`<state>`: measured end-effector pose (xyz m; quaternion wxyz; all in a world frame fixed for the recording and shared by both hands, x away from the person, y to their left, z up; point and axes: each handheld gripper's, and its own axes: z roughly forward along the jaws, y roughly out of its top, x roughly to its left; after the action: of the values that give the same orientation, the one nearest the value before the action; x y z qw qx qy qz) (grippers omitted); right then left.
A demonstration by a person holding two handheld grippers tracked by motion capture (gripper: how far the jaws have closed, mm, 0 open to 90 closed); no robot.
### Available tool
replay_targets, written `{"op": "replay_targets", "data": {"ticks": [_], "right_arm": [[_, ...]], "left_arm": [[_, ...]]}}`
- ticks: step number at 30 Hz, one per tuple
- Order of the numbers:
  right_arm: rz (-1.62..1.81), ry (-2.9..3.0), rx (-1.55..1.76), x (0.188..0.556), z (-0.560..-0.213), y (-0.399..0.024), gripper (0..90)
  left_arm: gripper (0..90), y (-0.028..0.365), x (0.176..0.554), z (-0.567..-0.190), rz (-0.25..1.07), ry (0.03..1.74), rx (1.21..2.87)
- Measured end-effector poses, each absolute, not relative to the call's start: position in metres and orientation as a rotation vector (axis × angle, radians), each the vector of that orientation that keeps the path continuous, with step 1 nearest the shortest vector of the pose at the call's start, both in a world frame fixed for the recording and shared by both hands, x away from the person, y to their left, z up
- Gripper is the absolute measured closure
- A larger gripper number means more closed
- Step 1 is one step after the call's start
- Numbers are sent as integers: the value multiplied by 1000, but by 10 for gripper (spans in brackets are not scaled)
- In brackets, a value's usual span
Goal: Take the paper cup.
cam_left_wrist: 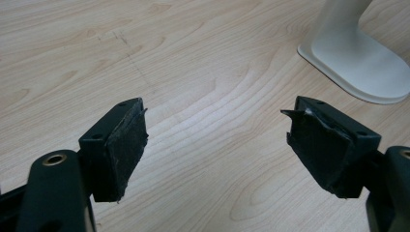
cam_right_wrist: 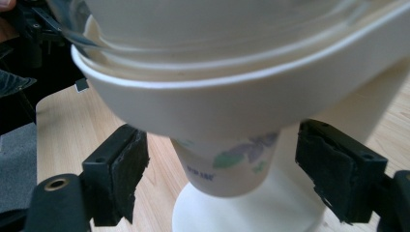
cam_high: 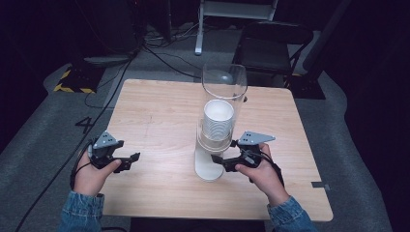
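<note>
A cup dispenser stands mid-table: a clear tube (cam_high: 224, 82) holding a stack of white paper cups (cam_high: 218, 116) over a white foot (cam_high: 209, 166). In the right gripper view the lowest paper cup (cam_right_wrist: 227, 164), printed with leaves, hangs out below the white collar (cam_right_wrist: 232, 106). My right gripper (cam_right_wrist: 220, 169) is open, with one jaw on each side of that cup and a gap at both pads. In the high view the right gripper (cam_high: 220, 161) sits at the dispenser's lower right. My left gripper (cam_high: 133, 159) is open and holds nothing over bare wood (cam_left_wrist: 215, 140), left of the foot (cam_left_wrist: 358, 53).
The wooden table (cam_high: 159, 111) stands on grey carpet. Behind it are a dark chair (cam_high: 273, 43), a white stand leg (cam_high: 199, 29) and loose cables (cam_high: 159, 53). Yellow-black tape (cam_high: 67, 79) marks the floor at the far left.
</note>
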<state>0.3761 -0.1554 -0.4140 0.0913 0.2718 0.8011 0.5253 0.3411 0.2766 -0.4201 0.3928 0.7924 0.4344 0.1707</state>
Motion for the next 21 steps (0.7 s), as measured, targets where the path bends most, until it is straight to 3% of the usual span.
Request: {"op": "replay_targets", "data": {"ticks": [21], "right_arm": [[1580, 2293, 733, 381, -419, -141, 301]], "left_arm": [[217, 276, 341, -423, 430, 1106, 2018]]}}
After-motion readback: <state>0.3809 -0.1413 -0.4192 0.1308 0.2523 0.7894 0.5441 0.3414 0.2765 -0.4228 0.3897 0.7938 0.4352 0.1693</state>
